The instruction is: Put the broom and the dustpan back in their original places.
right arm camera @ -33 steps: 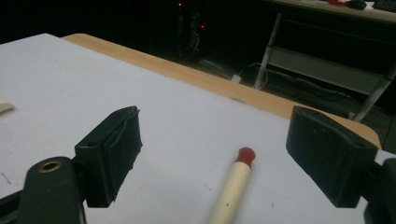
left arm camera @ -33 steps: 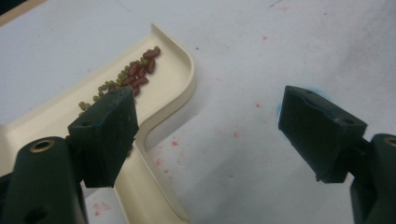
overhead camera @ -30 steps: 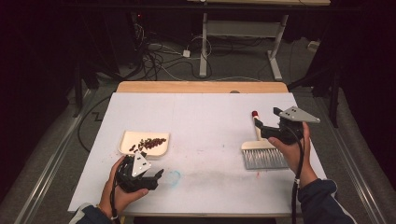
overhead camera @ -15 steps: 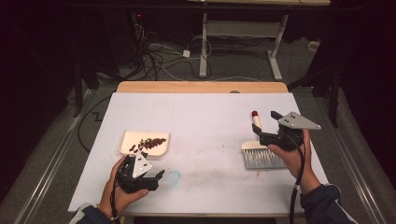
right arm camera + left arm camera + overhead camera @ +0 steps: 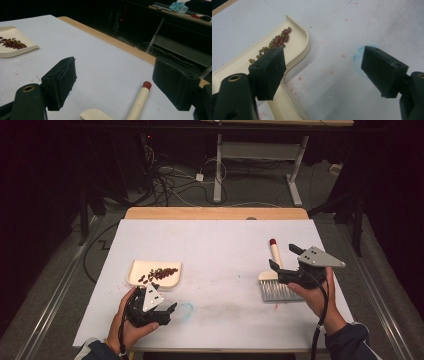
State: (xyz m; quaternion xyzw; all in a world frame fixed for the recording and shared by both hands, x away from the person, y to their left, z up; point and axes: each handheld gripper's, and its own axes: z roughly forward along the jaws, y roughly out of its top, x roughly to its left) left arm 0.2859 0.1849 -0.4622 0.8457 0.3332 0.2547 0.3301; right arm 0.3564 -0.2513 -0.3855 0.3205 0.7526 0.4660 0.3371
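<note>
1. Brush [image 5: 274,280] is the thing in hand: one small hand brush, cream-handled with a red tip, is laid on the right side of the white-covered bench [image 5: 220,245], bristles toward the person and handle pointing away.
2. The right claw [image 5: 285,262] is held just above and beside the brush head, and its jaws are seen spread wide apart with nothing between them. In the right gripper view the handle [image 5: 138,102] rises from the bottom edge between the two jaws, slightly right of middle.
3. The relation on which the coming move is judged to turn: the brush lies directly ahead of and below the right claw, with its long axis running away from the person, roughly along the claw's own line of sight. A closure across the handle would therefore seem to need only a descent, not a turn.
4. The left claw [image 5: 165,312] is held low at the near left of the bench, jaws likewise parted and empty. It lies well apart from the brush, so the right hand is plainly the nearer one.
5. One cream dustpan [image 5: 136,272] is seen just beyond the left claw, holding a small heap of red and green beans [image 5: 159,273], too many and too small to be counted.
6. One faint blue ring mark [image 5: 185,309] is noted on the bench beside the left claw.
</note>
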